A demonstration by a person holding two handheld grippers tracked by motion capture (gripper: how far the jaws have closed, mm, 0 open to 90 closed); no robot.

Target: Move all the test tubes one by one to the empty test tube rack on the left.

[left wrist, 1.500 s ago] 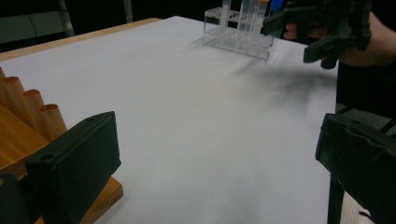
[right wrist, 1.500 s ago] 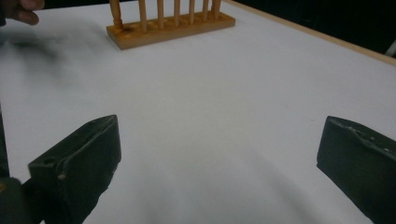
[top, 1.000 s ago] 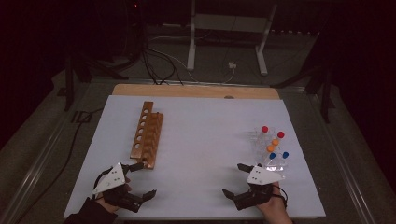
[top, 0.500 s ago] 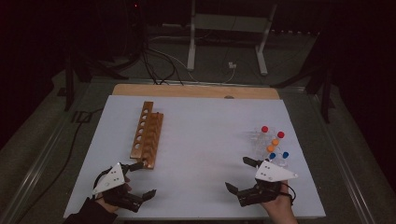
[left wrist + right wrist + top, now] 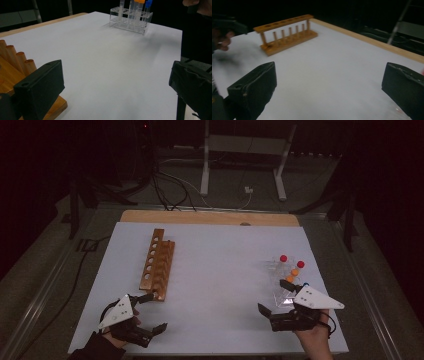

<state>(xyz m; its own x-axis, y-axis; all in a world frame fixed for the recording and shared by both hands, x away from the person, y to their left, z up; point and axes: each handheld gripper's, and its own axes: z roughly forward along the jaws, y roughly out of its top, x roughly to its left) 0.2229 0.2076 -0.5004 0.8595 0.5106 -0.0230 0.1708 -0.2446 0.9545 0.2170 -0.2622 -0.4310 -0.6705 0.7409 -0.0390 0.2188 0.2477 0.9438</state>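
Note:
A wooden test-tube rack (image 5: 157,265) with empty holes stands left of centre on the white table (image 5: 220,270). At the right, a clear plastic rack (image 5: 286,279) holds several tubes with red, orange and blue caps. My left gripper (image 5: 156,311) is open just in front of the wooden rack's near end, and that rack (image 5: 15,62) sits beside its left jaw. My right gripper (image 5: 272,296) is open just in front of the clear rack, nothing between its jaws. The right gripper view looks across the table at the wooden rack (image 5: 287,33). The left gripper view faces the clear rack (image 5: 131,18).
A wooden board edge (image 5: 210,217) runs along the table's far side. Beyond it are cables (image 5: 170,185) and a metal stand (image 5: 242,155) on a dark floor. A metal rail (image 5: 45,290) borders the table's left side.
My right gripper has shifted to the right and turned, its grey plate swinging toward the table's right edge. The left gripper has hardly moved.

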